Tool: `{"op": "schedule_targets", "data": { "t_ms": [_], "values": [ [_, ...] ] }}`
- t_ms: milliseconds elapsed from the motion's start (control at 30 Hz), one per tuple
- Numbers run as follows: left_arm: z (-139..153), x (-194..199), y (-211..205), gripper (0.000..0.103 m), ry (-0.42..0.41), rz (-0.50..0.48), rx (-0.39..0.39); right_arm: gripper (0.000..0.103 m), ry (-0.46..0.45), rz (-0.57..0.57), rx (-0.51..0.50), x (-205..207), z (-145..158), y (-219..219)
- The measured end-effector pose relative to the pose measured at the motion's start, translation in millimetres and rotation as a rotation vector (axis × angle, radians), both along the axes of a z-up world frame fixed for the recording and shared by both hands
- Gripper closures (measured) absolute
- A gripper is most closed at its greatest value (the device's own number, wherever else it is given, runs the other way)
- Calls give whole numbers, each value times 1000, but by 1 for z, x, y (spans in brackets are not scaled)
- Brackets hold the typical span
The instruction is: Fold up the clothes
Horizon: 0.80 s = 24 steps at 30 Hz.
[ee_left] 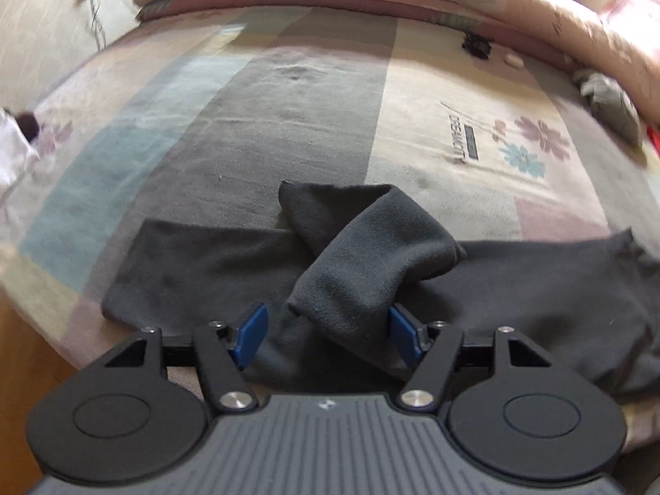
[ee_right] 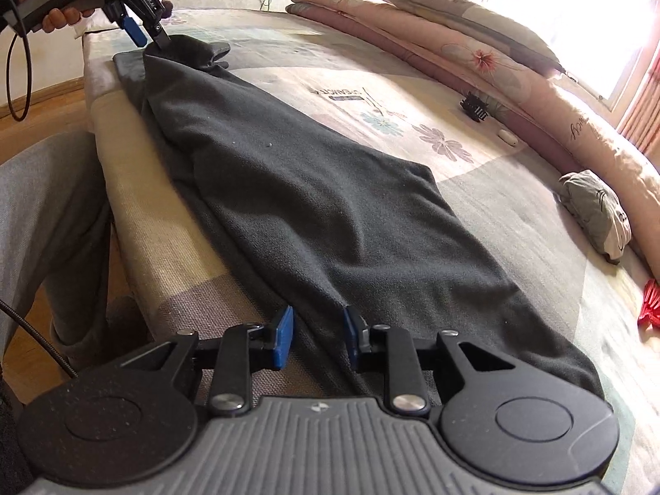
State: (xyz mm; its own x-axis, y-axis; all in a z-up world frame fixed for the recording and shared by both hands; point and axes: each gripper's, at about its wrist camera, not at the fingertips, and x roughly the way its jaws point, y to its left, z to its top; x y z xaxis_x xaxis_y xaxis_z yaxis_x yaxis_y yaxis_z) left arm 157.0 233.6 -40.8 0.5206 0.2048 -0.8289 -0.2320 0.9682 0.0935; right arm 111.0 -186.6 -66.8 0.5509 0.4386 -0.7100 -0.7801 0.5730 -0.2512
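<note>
Lying along bed edge (ee_right: pixel 136 222), dark garment (ee_right: pixel 313 206) — left gripper (ee_left: pixel 328 336) jaws apart, right gripper (ee_right: pixel 317 337) jaws apart.

Daylight glares from the window (ee_right: pixel 577 29); fisheye bends edges, left view's rim blurred.

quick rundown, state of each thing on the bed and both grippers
dark grey garment: lying lengthwise along the bed edge, far end bunched and flipped over
left gripper: open, fingers either side of the bunched end
right gripper: open, low over the near end of the garment
pink quilt: folded, along the far side of the bed
grey cloth bundle: crumpled, lying beside the quilt
black hair clip: lying loose on the bedsheet
</note>
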Motion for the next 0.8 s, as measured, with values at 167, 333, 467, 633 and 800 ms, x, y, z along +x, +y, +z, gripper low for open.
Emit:
{"op": "schedule_targets", "data": {
  "t_ms": [167, 333, 467, 633, 800],
  "values": [
    [24, -11, -17, 36, -59, -80, 148, 74, -18, 37, 16, -6, 6, 4],
    [32, -7, -95, 34, -136, -427, 49, 74, -32, 94, 0, -6, 5, 16],
    [12, 3, -169, 33, -109, -722, -82, 76, -9, 145, -8, -3, 2, 27],
    [-17, 5, -222, 33, -55, -933, -209, 76, 51, 150, 12, 10, -2, 31],
    [-32, 12, -227, 33, -31, -951, -233, 76, 215, 105, 129, 45, -4, 18]
  ]
}}
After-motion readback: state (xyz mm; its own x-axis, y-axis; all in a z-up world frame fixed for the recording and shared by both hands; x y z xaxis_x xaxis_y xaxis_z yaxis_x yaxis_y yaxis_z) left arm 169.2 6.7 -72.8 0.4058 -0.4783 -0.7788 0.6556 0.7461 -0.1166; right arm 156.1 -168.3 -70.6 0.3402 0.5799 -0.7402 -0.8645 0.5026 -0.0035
